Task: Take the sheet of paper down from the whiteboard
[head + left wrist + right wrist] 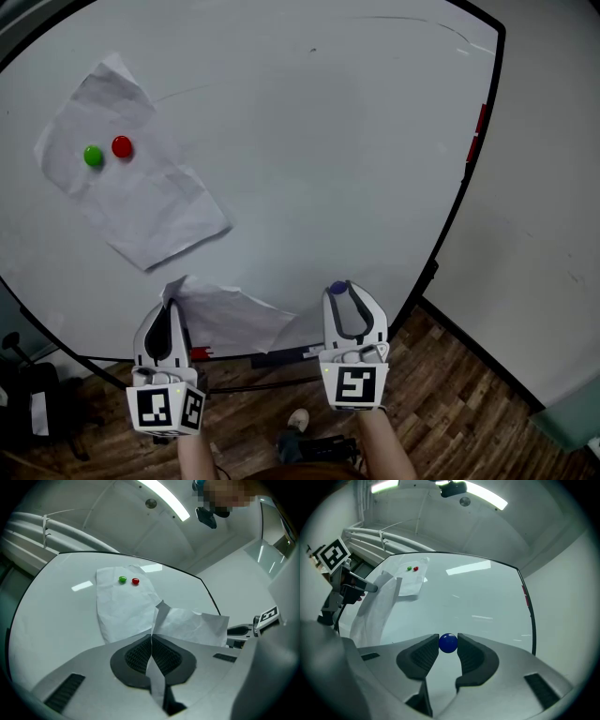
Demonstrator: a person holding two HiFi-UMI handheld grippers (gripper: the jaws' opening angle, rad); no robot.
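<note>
A loose, creased sheet of paper hangs off the whiteboard's lower edge, and my left gripper is shut on its left corner. In the left gripper view the jaws are closed on that paper, a strip of which runs down between them. My right gripper is shut on a small blue magnet, just off the board's bottom edge. A second crumpled sheet stays on the board at upper left, pinned by a green magnet and a red magnet.
The whiteboard's black frame curves down the right side, with red markers clipped to it. A tray runs under the board's bottom edge. Below lie wooden floor and a shoe. A pale wall stands to the right.
</note>
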